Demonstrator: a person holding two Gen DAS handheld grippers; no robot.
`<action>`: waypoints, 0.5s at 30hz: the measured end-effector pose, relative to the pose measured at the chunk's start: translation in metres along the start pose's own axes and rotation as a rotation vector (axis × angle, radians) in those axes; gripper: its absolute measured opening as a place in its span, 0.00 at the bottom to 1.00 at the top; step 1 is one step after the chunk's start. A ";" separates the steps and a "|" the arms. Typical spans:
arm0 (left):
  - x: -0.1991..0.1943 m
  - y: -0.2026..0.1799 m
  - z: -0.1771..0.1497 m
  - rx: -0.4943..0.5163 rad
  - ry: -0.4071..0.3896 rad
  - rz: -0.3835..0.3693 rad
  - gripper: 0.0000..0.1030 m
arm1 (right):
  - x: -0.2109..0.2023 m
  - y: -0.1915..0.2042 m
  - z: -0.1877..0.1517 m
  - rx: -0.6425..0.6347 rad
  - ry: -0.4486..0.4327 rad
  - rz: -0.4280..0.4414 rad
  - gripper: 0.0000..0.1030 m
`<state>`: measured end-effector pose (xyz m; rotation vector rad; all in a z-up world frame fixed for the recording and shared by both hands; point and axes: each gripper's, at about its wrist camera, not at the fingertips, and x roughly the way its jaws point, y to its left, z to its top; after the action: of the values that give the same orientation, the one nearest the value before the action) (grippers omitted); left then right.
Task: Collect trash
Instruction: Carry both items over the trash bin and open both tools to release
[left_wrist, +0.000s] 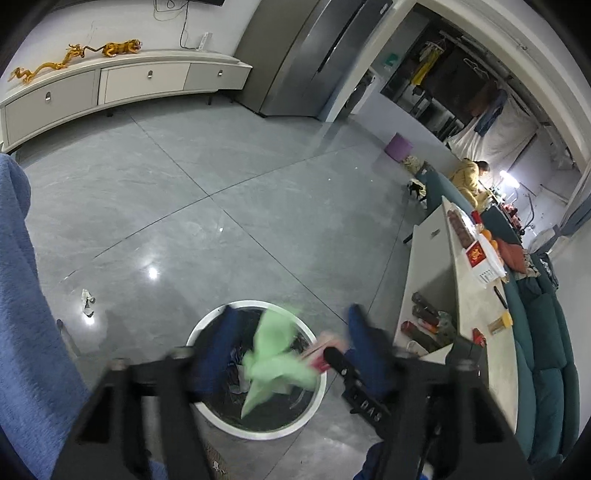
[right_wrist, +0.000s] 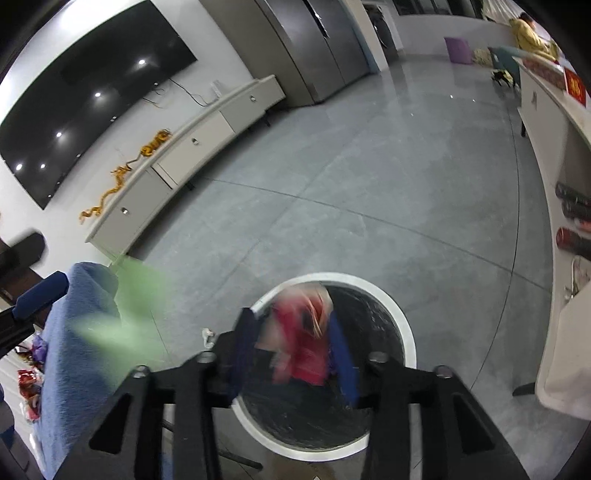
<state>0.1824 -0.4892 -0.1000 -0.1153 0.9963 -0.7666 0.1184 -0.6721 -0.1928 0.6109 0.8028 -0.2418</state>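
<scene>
A round white-rimmed bin (left_wrist: 229, 428) lined with a black bag stands on the grey floor below both grippers; it also shows in the right wrist view (right_wrist: 404, 325). My left gripper (left_wrist: 288, 350) is open above it, and a blurred green wrapper (left_wrist: 273, 365) hangs loose between its blue fingers (left_wrist: 218, 350) over the bin. My right gripper (right_wrist: 291, 354) is open over the bin, with a blurred red wrapper (right_wrist: 303, 350) between its fingers. The green wrapper shows blurred in the right wrist view (right_wrist: 129, 314).
A small scrap of white paper (left_wrist: 87, 297) lies on the floor left of the bin. A white table (left_wrist: 480, 317) with bottles and a red box stands to the right, a teal sofa (left_wrist: 546, 354) behind it. A white TV cabinet (left_wrist: 110, 85) lines the far wall. A blue sleeve (left_wrist: 26, 295) fills the left.
</scene>
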 end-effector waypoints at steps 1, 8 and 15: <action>0.007 -0.003 0.002 -0.003 0.000 0.002 0.66 | 0.002 -0.002 -0.001 0.005 0.006 -0.008 0.43; -0.004 0.016 -0.007 -0.034 0.000 0.021 0.66 | -0.001 -0.003 0.001 0.021 -0.005 -0.028 0.43; -0.048 0.022 -0.016 -0.040 -0.050 0.045 0.66 | -0.033 0.012 0.010 0.003 -0.088 -0.018 0.43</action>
<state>0.1664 -0.4386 -0.0842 -0.1452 0.9642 -0.6997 0.1075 -0.6696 -0.1582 0.5922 0.7235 -0.2848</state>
